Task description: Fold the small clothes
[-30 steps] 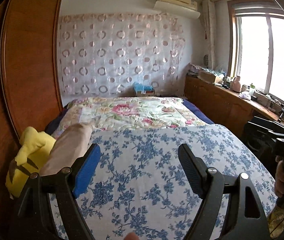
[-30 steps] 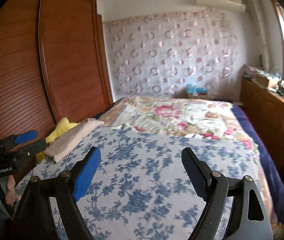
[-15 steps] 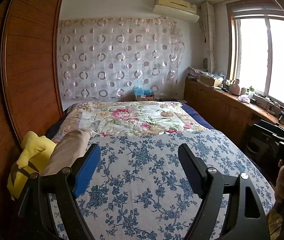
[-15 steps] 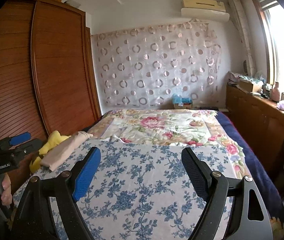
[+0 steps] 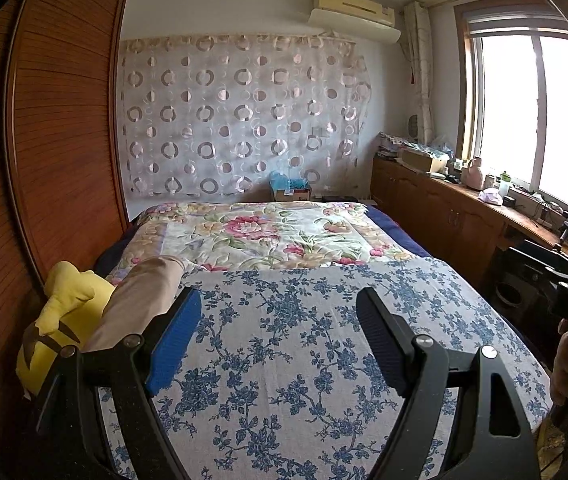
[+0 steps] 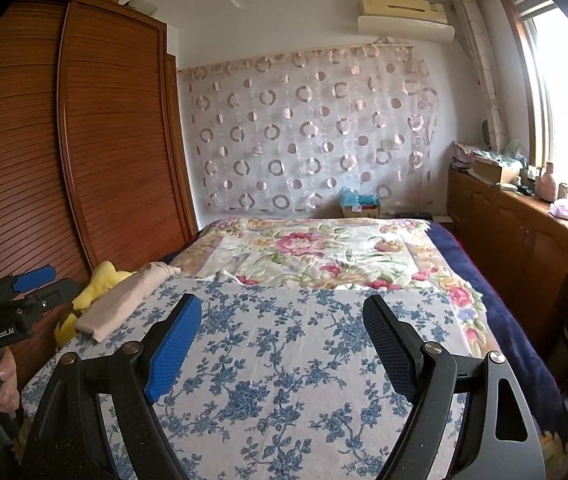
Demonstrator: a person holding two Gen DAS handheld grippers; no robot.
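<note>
I hold my left gripper [image 5: 278,334] and right gripper [image 6: 282,340] over the bed [image 6: 284,360], fingers spread wide, grasping nothing. A folded beige garment [image 6: 124,300] lies at the bed's left edge, touching a crumpled yellow garment [image 6: 100,282] beside the wardrobe [image 6: 84,140]. A small cardboard box [image 6: 360,210] beyond the bed holds something blue.

Folded cloth [image 6: 124,300] on bed [image 6: 284,360] left edge — toy [image 6: 96,284] behind.

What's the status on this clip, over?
Left hand-held gripper and right hand-held gripper open, empty. Beige garment and yellow garment untouched at bed edge. Nothing blocking.
</note>
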